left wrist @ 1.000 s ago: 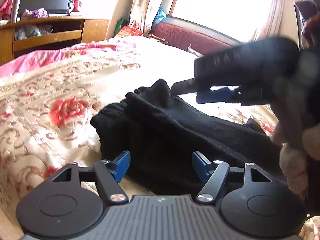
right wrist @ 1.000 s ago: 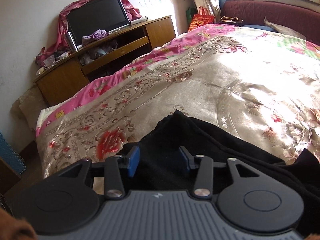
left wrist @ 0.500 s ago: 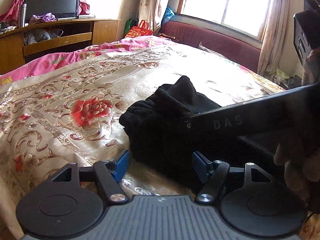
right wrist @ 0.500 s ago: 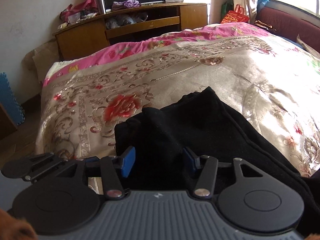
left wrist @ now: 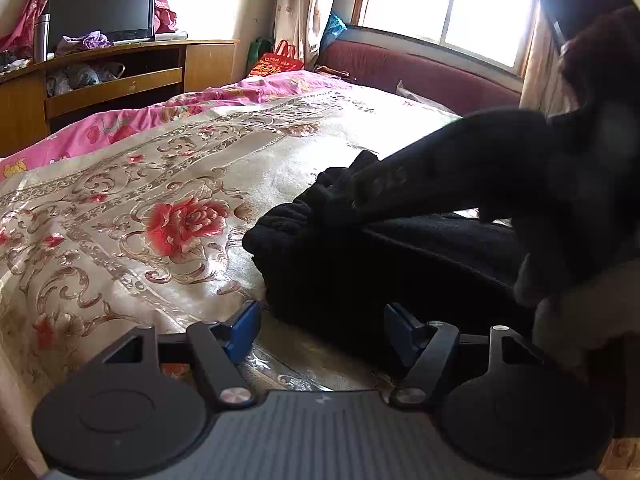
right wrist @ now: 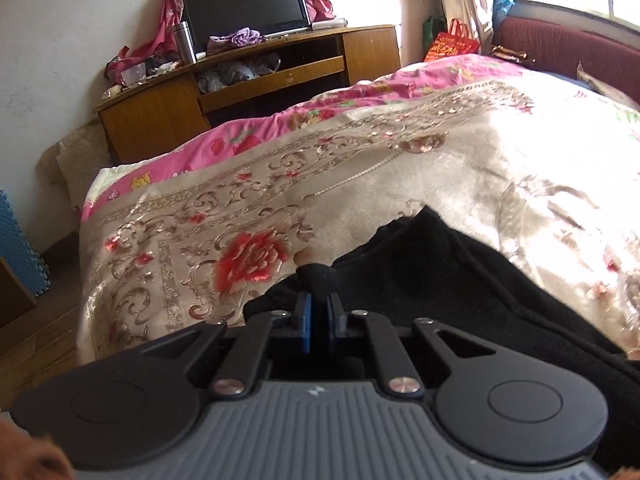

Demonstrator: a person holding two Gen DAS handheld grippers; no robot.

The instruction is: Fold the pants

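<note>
Right gripper (right wrist: 318, 312) has just closed and we pinch a fold of the black pants (right wrist: 440, 276) for lifting. Left gripper (left wrist: 320, 328) stands wide at their near edge on the bed (left wrist: 168, 184), holding nothing.

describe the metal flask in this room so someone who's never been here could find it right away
Start at the curved wooden TV stand against the wall beyond the bed. On its top, just left of the black TV, stands the flask. It is the only upright shiny silver cylinder there, among soft crumpled cloth and clutter.

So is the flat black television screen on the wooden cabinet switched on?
No, the flat black television screen on the wooden cabinet is dark and blank.
</note>
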